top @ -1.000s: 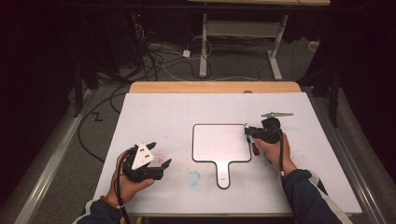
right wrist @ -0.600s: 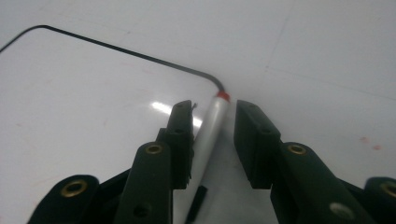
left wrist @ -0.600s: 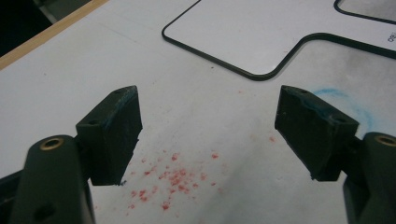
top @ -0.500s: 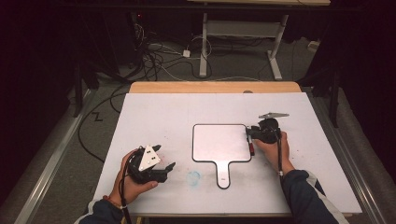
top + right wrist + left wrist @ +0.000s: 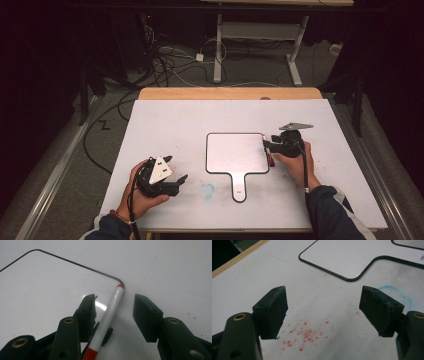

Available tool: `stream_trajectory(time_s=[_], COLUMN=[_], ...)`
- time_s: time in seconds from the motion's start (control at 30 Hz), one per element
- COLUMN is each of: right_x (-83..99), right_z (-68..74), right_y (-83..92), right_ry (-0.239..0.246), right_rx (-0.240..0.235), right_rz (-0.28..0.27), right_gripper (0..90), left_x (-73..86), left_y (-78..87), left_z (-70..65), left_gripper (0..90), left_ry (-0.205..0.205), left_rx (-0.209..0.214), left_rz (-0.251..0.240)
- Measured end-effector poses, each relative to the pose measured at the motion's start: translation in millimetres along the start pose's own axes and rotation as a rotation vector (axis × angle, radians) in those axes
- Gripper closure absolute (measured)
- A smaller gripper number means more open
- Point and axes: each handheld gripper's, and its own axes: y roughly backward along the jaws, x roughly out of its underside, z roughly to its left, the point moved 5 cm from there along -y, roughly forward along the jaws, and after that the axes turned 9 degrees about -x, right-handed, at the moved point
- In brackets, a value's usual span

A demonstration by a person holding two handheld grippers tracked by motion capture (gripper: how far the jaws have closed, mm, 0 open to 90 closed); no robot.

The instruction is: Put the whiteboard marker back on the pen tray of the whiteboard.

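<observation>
A small whiteboard (image 5: 235, 152) with a short handle lies flat at the middle of the table. A white marker with red ends (image 5: 110, 315) rests along its right edge, one red tip at the board's far corner. My right gripper (image 5: 116, 302) stands open with the marker between its jaws, close to the left one and not clamped. In the high view that right gripper (image 5: 267, 148) sits at the board's right edge. My left gripper (image 5: 176, 168) is at the front left, open with nothing in it, low over the table; its jaws point toward the whiteboard (image 5: 344, 257).
Red specks (image 5: 304, 335) dot the white table (image 5: 175, 120) under the left gripper. A blue smudge (image 5: 207, 189) lies left of the board's handle (image 5: 239, 187). Cables and table legs stand on the floor beyond the far edge.
The left hand has turned and shifted a little at the front left. The right gripper has stayed at the board's right edge by the marker.
</observation>
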Motion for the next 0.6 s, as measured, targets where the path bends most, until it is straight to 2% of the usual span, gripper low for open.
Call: stream_trajectory(time_s=[0.4,0.47,0.6], right_x=[10.0,9.5,4.2], right_z=[-1.5,-1.3,0.0], right_y=[-0.6,0.5,12.0], right_ry=[0.017,0.015,0.028], right_rx=[0.005,0.002,-0.009], right_rz=[0.037,0.032,-0.021], right_gripper=[53.6,52.7,49.1], left_x=[0.0,-0.2,-0.9], left_y=[-0.8,-0.5,-1.1], left_z=[-0.3,-0.2,-0.4], left_gripper=[21.7,21.5,21.3], left_ry=[-0.004,-0.001,-0.002], left_rx=[0.001,0.002,0.005], left_rz=[0.003,0.001,-0.005])
